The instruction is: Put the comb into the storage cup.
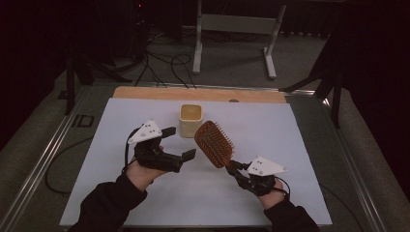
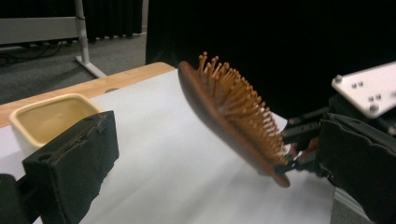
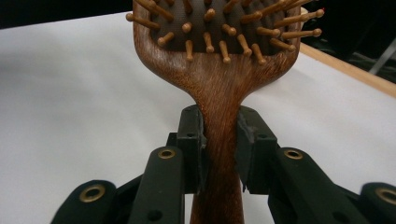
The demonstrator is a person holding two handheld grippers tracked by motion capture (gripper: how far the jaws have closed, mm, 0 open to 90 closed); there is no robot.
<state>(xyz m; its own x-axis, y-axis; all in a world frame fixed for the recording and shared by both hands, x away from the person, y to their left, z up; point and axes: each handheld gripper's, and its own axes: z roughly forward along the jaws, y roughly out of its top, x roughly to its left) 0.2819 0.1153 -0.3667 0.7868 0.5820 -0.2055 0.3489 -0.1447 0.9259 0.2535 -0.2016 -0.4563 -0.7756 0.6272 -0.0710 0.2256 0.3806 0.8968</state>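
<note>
- The hairbrush [image 1: 214,143] is held off the worktop [image 1: 270,130] by its wooden handle, clenched between the right tongs [image 1: 231,166]; its head tilts up toward the cup [image 1: 190,120].
- The left tongs [image 1: 180,143] stand released with nothing between them, just beside the brush head, not touching it.
- The right gripper view shows both pads [image 3: 194,140] pressed on the handle's neck; the left gripper view shows the bristles [image 2: 233,102] side-on.
- The cream cup [image 2: 51,116] looks empty inside.
</note>
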